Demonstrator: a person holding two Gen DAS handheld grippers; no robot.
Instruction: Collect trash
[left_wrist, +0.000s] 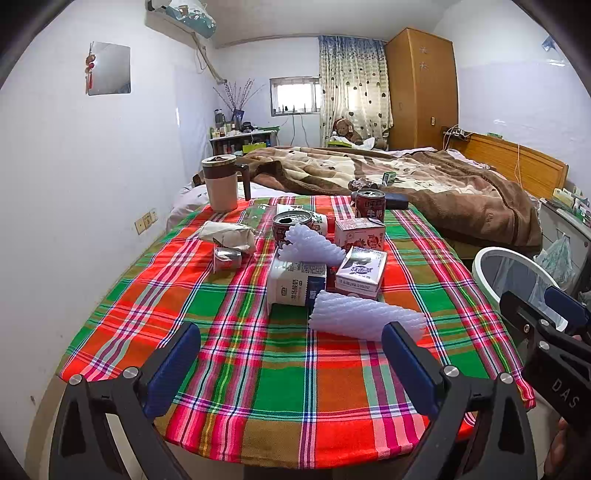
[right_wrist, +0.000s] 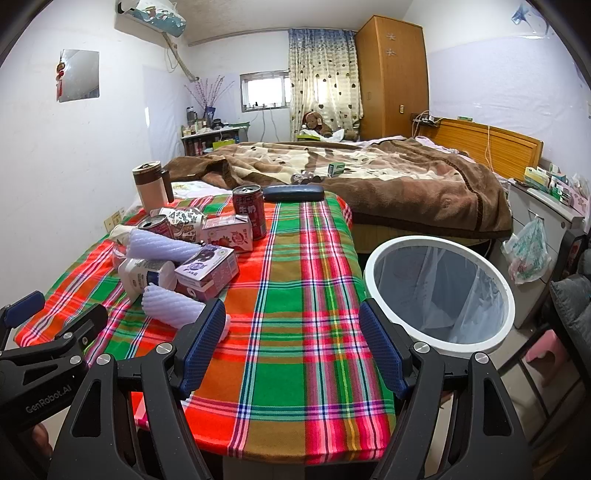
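Hidden: lower red can (left_wrist: 286, 230) behind foam net (left_wrist: 314, 245) | Cut off: bin (left_wrist: 517, 280) by right gripper (left_wrist: 543, 314)

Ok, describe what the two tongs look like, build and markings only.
Both tongs share one build: black plastic frames with triangular cutouts, silver bolts at the joints and blue textured pads on the fingers. The left tongs carry white "GenRobot.AI" lettering on the body; the right tongs show "DAS". No cables or sleeves show.

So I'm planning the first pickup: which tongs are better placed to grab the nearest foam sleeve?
Left tongs: open, with the foam sleeve just ahead by the right finger. Right tongs face bare cloth near the bin.
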